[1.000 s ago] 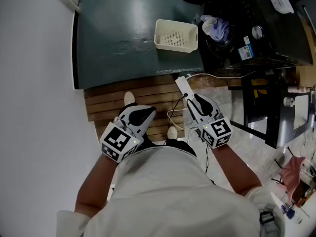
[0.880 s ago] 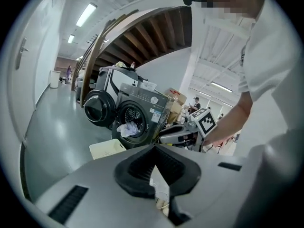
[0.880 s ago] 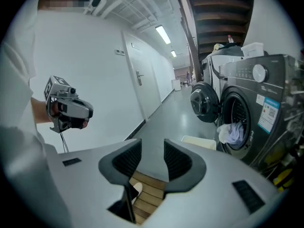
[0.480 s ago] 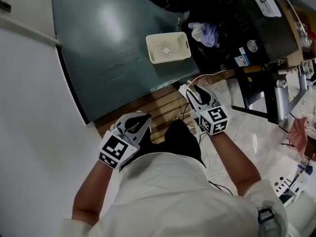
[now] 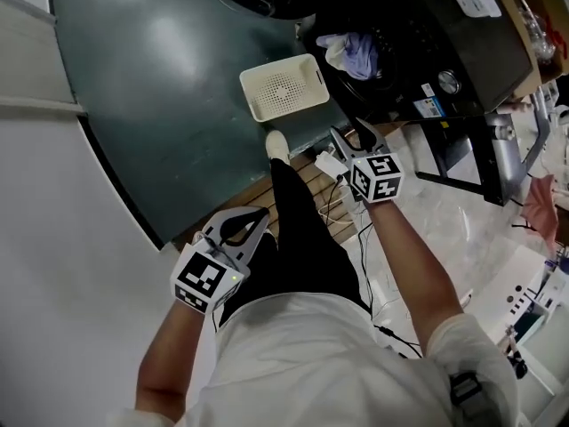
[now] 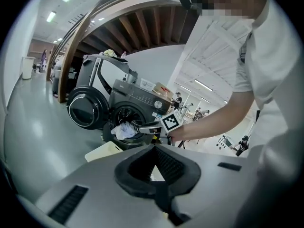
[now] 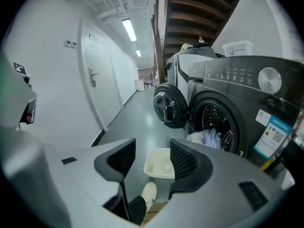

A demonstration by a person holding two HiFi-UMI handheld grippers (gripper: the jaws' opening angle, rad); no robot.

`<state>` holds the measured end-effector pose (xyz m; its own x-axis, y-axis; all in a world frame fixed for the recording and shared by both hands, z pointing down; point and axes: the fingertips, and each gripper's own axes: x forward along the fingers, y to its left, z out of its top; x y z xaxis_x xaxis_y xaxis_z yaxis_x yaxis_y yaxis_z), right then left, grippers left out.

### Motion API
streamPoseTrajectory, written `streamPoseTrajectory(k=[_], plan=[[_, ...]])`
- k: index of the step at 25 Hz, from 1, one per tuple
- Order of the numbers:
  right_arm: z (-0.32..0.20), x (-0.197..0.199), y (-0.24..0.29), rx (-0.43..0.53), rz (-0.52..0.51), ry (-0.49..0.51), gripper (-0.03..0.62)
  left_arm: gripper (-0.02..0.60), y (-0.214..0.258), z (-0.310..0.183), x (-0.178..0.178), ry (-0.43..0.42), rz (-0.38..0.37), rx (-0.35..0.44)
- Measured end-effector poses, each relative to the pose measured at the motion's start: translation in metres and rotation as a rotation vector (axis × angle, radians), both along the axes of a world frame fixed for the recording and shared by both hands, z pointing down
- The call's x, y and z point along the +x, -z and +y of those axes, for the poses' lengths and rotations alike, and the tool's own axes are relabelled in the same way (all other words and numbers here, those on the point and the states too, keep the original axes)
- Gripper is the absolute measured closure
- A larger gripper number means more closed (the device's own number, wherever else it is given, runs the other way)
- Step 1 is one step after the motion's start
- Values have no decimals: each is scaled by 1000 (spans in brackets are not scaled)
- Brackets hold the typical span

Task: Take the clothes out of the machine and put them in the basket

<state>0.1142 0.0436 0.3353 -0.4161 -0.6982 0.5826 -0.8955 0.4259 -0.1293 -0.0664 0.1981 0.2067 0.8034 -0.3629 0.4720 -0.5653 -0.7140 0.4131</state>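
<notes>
Two grippers hover short of the machine [image 7: 237,94]. Left gripper [image 5: 259,213], near and left, has its jaws together with nothing in them. Right gripper [image 5: 356,134], farther and to the right, has its jaws apart. They have just been opening, and nothing sits between them. Clothes [image 5: 349,53], a pale bundle, hang over the lip of the open drum, far right. Basket [image 5: 280,65] stands on the floor just left of the drum, near the open door [image 7: 167,106]. One shoe [image 5: 276,143] is just near of the basket.
</notes>
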Motion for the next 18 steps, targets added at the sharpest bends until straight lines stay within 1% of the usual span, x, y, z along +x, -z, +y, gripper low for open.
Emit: streamPoseTrajectory(k=[3,6,8,9,11,14,18], plan=[[-40,13,-27,-10,-7,-39,372,583,-17,-33,12,-8,5,-22],[-77,31,-61,-8,21,-71,362,583,-44,-66,25,-34,16,-38],[-102,46,-87,-14,33,-110,346,583,-65,-87,34,-54,16,-46],[-114,54,-100,-17,35,-135,345,583,-74,-97,40,-66,18,-49],[-136,72,-123,-21,44,-189,313,583,-92,-113,52,-92,22,-53],[-164,96,-157,-33,48,-261,297,583,-114,-134,72,-135,28,-58],[-197,117,-191,-47,54,-323,270,583,-133,-158,93,-204,44,-50]])
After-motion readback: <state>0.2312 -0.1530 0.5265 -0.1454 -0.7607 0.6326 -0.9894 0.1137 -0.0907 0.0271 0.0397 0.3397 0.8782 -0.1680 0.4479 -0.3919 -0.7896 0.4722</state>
